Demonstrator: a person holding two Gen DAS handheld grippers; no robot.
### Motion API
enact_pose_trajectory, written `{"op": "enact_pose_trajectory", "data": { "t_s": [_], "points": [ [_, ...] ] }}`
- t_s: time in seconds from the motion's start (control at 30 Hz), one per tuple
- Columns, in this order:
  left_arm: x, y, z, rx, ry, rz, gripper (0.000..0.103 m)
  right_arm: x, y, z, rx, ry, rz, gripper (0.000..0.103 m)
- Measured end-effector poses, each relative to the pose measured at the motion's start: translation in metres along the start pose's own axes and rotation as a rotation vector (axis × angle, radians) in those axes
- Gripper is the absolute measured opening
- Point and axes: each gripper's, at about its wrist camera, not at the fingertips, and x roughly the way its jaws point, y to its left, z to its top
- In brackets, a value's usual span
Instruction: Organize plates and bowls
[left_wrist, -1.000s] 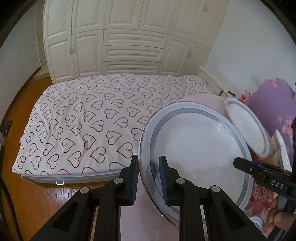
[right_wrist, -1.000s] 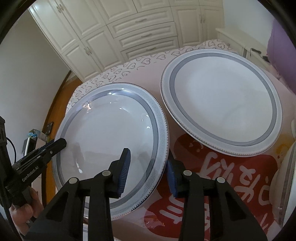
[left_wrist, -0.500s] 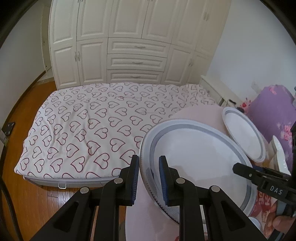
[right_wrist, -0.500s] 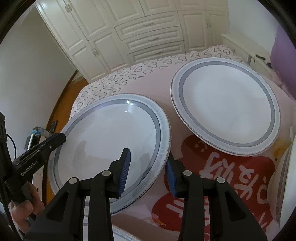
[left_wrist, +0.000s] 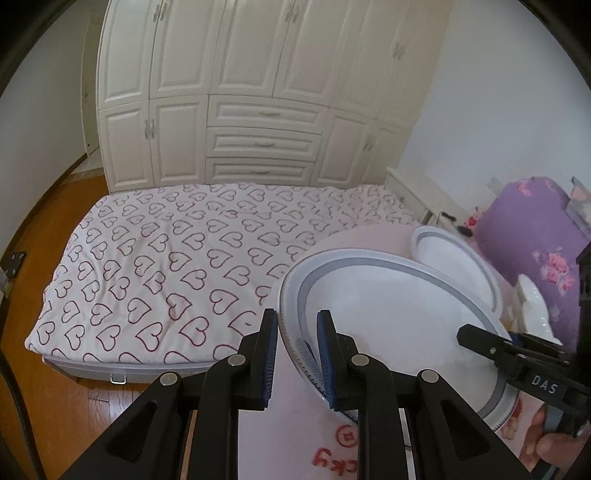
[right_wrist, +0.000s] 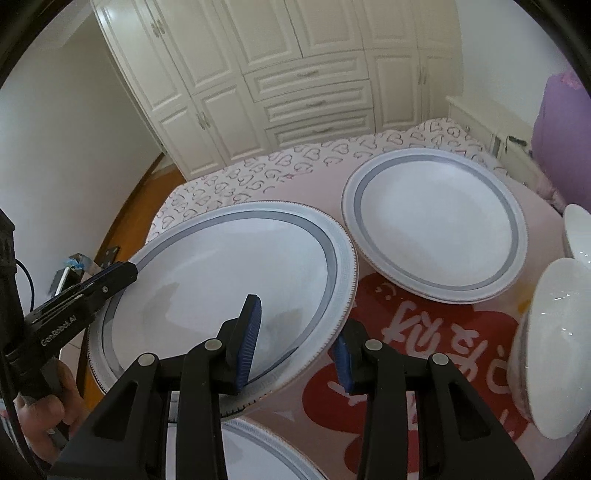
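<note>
A large white plate with a grey band (right_wrist: 229, 266) is held tilted above the pink table, gripped on two sides. My left gripper (left_wrist: 295, 354) is shut on its left rim; the plate (left_wrist: 388, 317) fills the right of that view. My right gripper (right_wrist: 295, 343) is shut on its right rim. A second matching plate (right_wrist: 436, 225) lies flat on the table behind and to the right. A third plate (right_wrist: 258, 454) shows at the bottom edge, under the held one. White bowls (right_wrist: 550, 332) stand at the right.
The pink tablecloth with red shapes (right_wrist: 424, 332) covers the table. A bed with a heart-print cover (left_wrist: 166, 258) lies beyond the table's far edge. White wardrobes (left_wrist: 258, 110) line the back wall. A purple cushion (left_wrist: 532, 236) sits at the right.
Both grippers have lifted the held plate higher off the table and tilted it. A third plate has come into view beneath it.
</note>
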Motion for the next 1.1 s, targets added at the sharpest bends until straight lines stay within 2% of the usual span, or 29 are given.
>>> {"op": "enact_pose_trajectory", "data": {
  "t_s": [0.17, 0.2, 0.23, 0.27, 0.3, 0.4, 0.43, 0.47, 0.57, 0.63, 0.7, 0.77, 0.83, 1.07, 1.1],
  "points": [
    [-0.032, -0.001, -0.013, -0.001, -0.025, -0.025, 0.015, -0.023, -0.001, -0.011, -0.011, -0.042, 0.003, 0.036],
    [-0.040, -0.001, -0.016, -0.003, -0.034, -0.034, 0.007, -0.028, 0.000, -0.012, -0.014, -0.050, 0.003, 0.035],
    [-0.049, -0.001, -0.019, -0.003, -0.045, -0.073, 0.000, -0.036, 0.003, -0.016, -0.020, -0.063, 0.010, 0.032],
    [-0.060, -0.003, -0.024, -0.002, -0.051, -0.097, 0.000, -0.041, 0.005, -0.018, -0.027, -0.073, 0.029, 0.023],
    [-0.070, -0.008, -0.027, 0.011, -0.066, -0.104, 0.000, -0.051, 0.011, -0.022, -0.041, -0.087, 0.052, 0.020],
    [-0.095, -0.026, -0.045, 0.083, -0.093, -0.106, 0.001, -0.062, 0.020, -0.030, -0.049, -0.097, 0.039, 0.021],
    [-0.095, -0.026, -0.050, 0.079, -0.095, -0.088, 0.000, -0.062, 0.022, -0.031, -0.065, -0.106, -0.015, 0.021],
    [-0.090, -0.024, -0.054, 0.072, -0.081, -0.080, 0.000, -0.059, 0.024, -0.032, -0.080, -0.108, -0.065, 0.021],
    [-0.065, -0.001, -0.061, 0.005, -0.008, -0.034, 0.000, -0.051, 0.000, -0.030, 0.000, -0.079, -0.021, 0.021],
    [-0.054, 0.021, -0.068, -0.040, 0.056, -0.003, 0.000, -0.046, -0.013, -0.032, 0.006, -0.058, -0.034, 0.021],
    [-0.052, 0.036, -0.077, -0.041, 0.073, 0.024, 0.000, -0.041, -0.021, -0.036, 0.010, -0.041, -0.021, 0.021],
    [-0.049, 0.042, -0.083, -0.037, 0.118, 0.016, 0.006, -0.039, -0.028, -0.041, 0.015, -0.030, -0.020, 0.021],
    [-0.046, 0.039, -0.086, -0.024, 0.155, 0.006, 0.017, -0.036, -0.032, -0.045, 0.030, -0.015, -0.009, 0.021],
    [-0.054, 0.039, -0.079, -0.046, 0.165, -0.010, 0.022, -0.032, -0.038, -0.041, 0.037, -0.001, -0.010, 0.024],
    [-0.058, 0.039, -0.081, -0.049, 0.165, -0.004, 0.027, -0.032, -0.038, -0.040, 0.040, 0.001, -0.011, 0.024]
  ]
}}
